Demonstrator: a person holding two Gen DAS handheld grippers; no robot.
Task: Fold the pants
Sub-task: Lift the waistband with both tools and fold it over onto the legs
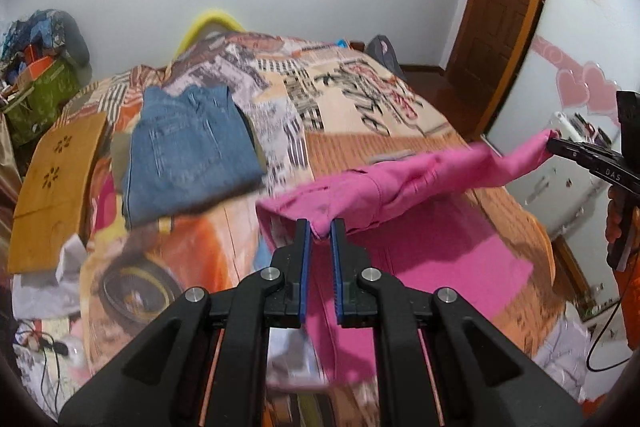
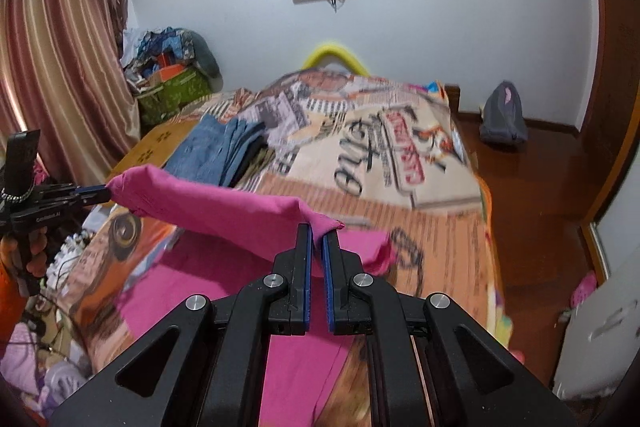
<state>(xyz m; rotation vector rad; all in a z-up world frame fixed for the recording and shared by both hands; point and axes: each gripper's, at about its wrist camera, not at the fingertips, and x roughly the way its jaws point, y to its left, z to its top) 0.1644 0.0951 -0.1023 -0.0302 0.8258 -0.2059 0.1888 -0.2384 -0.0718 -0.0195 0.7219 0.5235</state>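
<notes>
Over the patterned bed (image 1: 400, 115), pink pants (image 1: 400, 183) stretched taut, left gripper (image 1: 320, 231) and right gripper (image 2: 317, 239) each clamped on an end; folded jeans (image 1: 188, 151) beyond.

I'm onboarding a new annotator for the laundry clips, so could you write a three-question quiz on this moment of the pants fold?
1. True or false: each hand-held gripper, the left hand-held gripper and the right hand-held gripper, is pinching the pink pants.
2. What lies on the bedspread beyond the pink pants? A) a white towel B) a stack of folded jeans C) a black jacket
3. Fill in: the stretch of pink cloth between the two grippers is held ____ the bed, while the rest lies on it.

Key: 1 true; 2 B; 3 above.
</notes>
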